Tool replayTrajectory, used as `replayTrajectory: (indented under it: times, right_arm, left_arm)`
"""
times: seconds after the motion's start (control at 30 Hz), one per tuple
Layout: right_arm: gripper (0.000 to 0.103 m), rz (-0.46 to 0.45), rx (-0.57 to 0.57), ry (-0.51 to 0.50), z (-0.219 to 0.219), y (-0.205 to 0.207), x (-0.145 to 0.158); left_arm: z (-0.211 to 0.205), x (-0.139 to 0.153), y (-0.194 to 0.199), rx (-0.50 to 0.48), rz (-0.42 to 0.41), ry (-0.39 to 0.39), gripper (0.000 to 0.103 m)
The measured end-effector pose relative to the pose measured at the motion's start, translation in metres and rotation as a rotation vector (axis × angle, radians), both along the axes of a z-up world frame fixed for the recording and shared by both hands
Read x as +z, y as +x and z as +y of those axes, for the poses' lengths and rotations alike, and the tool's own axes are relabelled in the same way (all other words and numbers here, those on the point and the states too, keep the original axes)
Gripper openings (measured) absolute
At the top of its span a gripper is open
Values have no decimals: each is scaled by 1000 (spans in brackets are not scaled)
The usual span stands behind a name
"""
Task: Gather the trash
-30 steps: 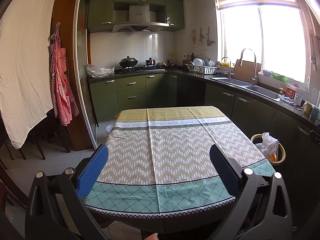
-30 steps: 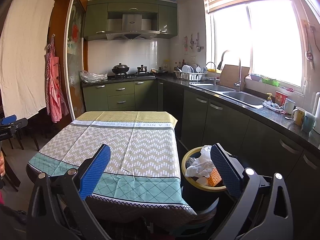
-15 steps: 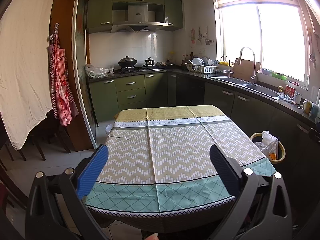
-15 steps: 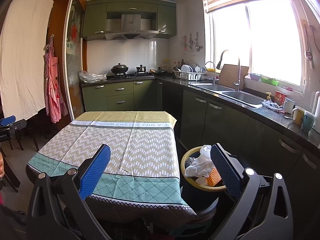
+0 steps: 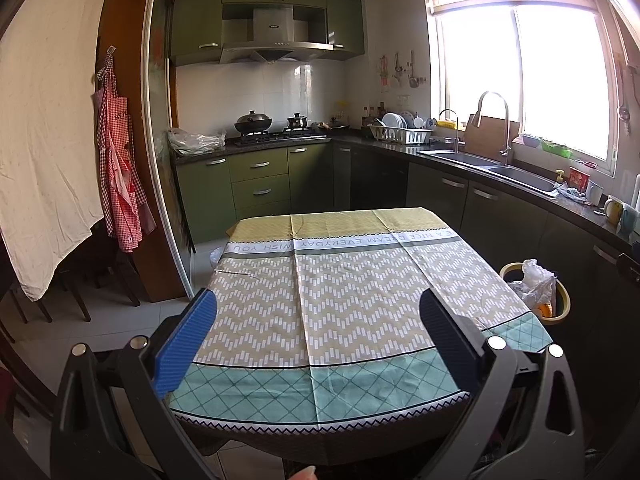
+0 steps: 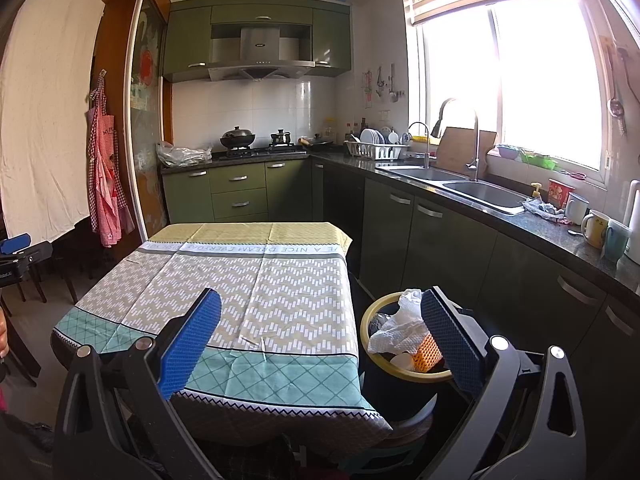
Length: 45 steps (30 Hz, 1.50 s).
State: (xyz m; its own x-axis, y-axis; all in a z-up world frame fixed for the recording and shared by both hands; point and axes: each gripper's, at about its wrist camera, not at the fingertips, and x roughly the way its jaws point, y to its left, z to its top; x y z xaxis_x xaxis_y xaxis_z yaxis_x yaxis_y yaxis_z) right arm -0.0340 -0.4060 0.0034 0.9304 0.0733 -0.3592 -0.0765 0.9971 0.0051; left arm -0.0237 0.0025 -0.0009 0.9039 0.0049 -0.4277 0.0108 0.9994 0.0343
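Observation:
A black trash bin with a yellow rim (image 6: 374, 316) stands on the floor right of the table; it also shows in the left wrist view (image 5: 562, 300). It holds crumpled white paper (image 6: 400, 324) and an orange foam net (image 6: 428, 354). My right gripper (image 6: 320, 344) is open and empty, above the table's near right corner, its right finger in front of the bin. My left gripper (image 5: 316, 340) is open and empty over the near edge of the table (image 5: 340, 280), which is covered by a patterned cloth with nothing on it.
Green cabinets and a dark counter with a double sink (image 6: 460, 184) run along the right wall. Mugs (image 6: 600, 228) stand on the counter. A stove with pots (image 5: 256, 124) is at the back. A red apron (image 5: 120, 184) hangs at left. Chairs (image 5: 80, 280) stand at left.
Both views have shifted only slightly; the grippers stay open and empty, and nothing on the table or in the bin has moved.

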Motion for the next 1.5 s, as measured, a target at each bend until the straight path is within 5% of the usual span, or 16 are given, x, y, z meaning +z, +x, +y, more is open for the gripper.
replayTrajectory:
  times: [1.5]
  right_arm:
    - [99,17,-33,6,10,2,-5]
  left_arm:
    - [-9,-4,7,-27,16,7,97]
